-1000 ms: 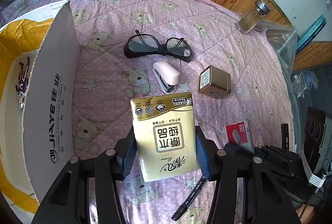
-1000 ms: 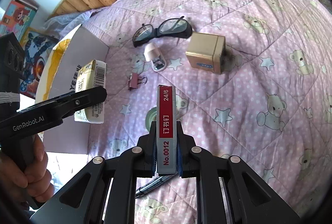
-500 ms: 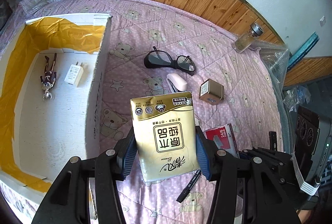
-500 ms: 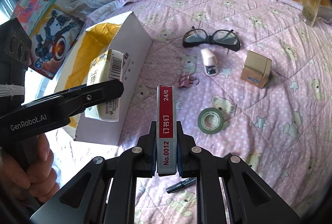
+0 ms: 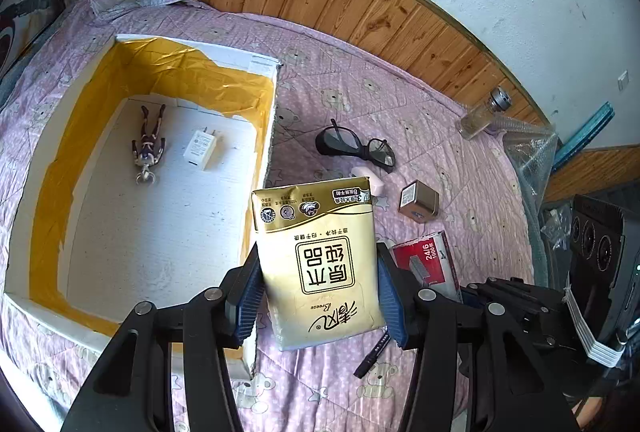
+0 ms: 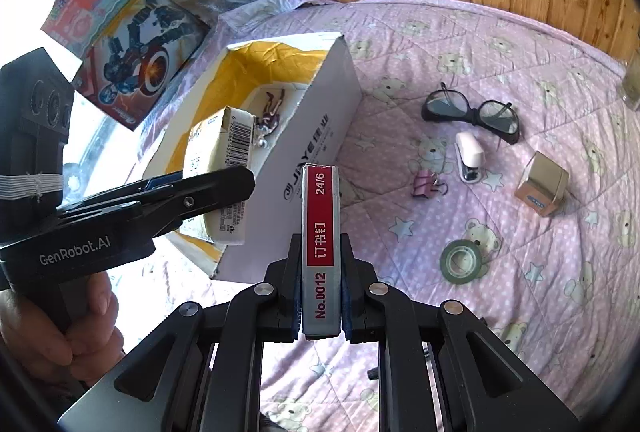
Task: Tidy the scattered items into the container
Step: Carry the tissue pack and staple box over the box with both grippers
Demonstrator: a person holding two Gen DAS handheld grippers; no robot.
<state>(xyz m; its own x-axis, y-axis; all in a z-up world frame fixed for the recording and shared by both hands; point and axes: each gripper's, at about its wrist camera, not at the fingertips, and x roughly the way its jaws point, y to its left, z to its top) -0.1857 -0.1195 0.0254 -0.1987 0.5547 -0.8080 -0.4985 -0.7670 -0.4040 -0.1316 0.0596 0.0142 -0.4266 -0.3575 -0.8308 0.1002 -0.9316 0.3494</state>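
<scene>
While the left gripper [image 5: 316, 288] clamps a tissue pack [image 5: 318, 256] above the box [image 5: 264, 136] wall, the right gripper [image 6: 320, 296] pinches a staple box [image 6: 321, 244] beside it. Glasses [image 6: 472, 114], stapler [image 6: 469, 156], clip [image 6: 428, 183], tape [image 6: 462, 260] and a small carton [image 6: 542, 188] lie scattered on the quilt [image 6: 500, 44].

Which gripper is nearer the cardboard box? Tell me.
Left. The left gripper holds the tissue pack over the cardboard box wall; the right gripper, clamping the staple box, sits outside it.
</scene>
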